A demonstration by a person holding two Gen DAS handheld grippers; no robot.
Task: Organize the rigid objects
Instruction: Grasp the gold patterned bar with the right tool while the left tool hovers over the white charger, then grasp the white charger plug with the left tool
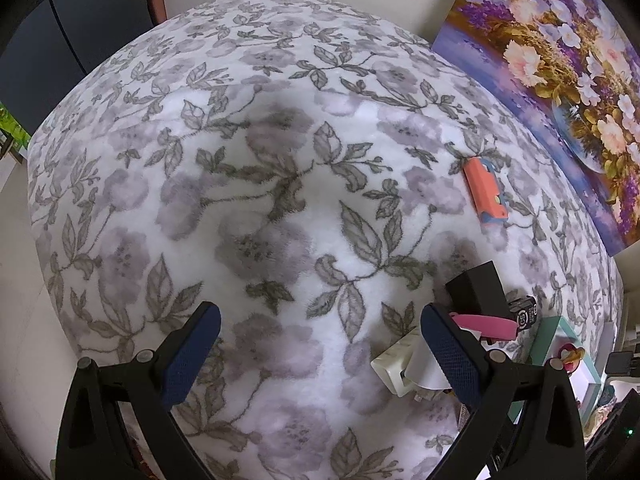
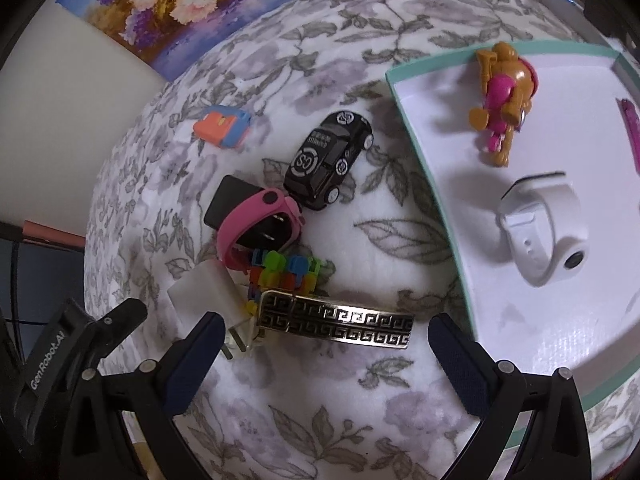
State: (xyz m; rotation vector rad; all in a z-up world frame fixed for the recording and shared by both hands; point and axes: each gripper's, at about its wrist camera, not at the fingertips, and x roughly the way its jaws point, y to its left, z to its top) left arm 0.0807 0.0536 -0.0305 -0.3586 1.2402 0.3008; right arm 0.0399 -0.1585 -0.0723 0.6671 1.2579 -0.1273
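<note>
In the right wrist view my right gripper is open and empty, just in front of a gold-and-black patterned bracelet. Behind it lie a colourful block toy, a white charger, a pink watch over a black charger, a black toy car and an orange-blue toy. A white tray with a teal rim holds an orange-pink figure and a white watch. My left gripper is open and empty over bare blanket; the orange toy lies far right.
Everything lies on a floral fleece blanket. A flower painting leans against the wall on the right. In the left wrist view the white charger, black charger and tray sit beside the right finger.
</note>
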